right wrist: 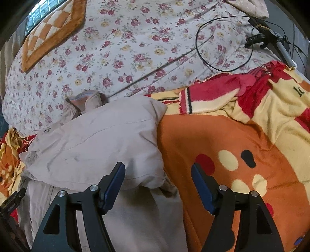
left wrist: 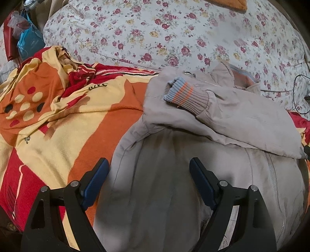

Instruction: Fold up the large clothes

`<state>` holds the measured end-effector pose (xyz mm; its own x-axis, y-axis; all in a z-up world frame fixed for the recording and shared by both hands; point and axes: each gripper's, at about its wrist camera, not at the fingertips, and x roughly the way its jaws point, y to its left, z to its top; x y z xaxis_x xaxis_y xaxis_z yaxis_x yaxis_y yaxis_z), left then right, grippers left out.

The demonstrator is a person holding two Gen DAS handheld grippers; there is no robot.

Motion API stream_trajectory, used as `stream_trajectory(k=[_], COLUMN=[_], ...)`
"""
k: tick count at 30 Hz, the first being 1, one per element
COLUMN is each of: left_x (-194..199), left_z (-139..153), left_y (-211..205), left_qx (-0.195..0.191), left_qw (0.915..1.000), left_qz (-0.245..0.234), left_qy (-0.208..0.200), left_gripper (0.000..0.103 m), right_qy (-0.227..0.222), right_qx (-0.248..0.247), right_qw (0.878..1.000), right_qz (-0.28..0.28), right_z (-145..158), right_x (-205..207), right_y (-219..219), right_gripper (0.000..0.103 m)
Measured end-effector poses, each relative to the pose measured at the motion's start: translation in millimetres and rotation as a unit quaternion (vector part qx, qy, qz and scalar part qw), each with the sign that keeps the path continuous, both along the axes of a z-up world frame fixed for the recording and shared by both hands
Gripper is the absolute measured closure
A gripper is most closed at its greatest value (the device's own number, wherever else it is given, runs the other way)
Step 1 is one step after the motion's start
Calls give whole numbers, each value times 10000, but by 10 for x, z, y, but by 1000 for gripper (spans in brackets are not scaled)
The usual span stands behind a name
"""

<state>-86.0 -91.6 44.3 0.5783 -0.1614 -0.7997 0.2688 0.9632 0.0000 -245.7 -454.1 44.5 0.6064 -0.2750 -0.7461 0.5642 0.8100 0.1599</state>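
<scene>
Jacket on blanket, sleeve folded across; left gripper and right gripper wide, empty — best pinch hem corners evenly; lift together.

A bed filled both views, spread with a white floral sheet and an orange, red and cream blanket. A checked orange cushion lay toward its far left corner, below a bright window. Black cable looped near the far right edge.
</scene>
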Motion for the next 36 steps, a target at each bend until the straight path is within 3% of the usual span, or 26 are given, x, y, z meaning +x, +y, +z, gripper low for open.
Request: stream_trajectory(k=[16, 22, 26, 33, 34, 36], left_x=[-155, -427, -590, -780, -787, -797], left_z=[138, 299, 223, 125, 108, 74], left_y=[81, 308, 435, 660, 682, 718], left_qx=[-6, -184, 34, 72, 59, 62], left_qw=[9999, 9991, 9993, 9985, 9983, 9978], left_qz=[-116, -337, -379, -489, -491, -514], left_qy=[-127, -171, -22, 252, 304, 424], left_gripper=[18, 18, 18, 18, 18, 18], right_qy=[357, 548, 624, 971, 904, 789], right_qx=[13, 922, 797, 852, 795, 619], right_qw=[9991, 9920, 9911, 9855, 9870, 9890], right_qz=[216, 664, 869, 1100, 1069, 1084], right_z=[-118, -16, 78, -214, -239, -259], right_x=[-18, -317, -636, -981, -1009, -1037], right_y=[78, 169, 360, 559, 582, 644], right_gripper=[28, 24, 20, 20, 22, 47])
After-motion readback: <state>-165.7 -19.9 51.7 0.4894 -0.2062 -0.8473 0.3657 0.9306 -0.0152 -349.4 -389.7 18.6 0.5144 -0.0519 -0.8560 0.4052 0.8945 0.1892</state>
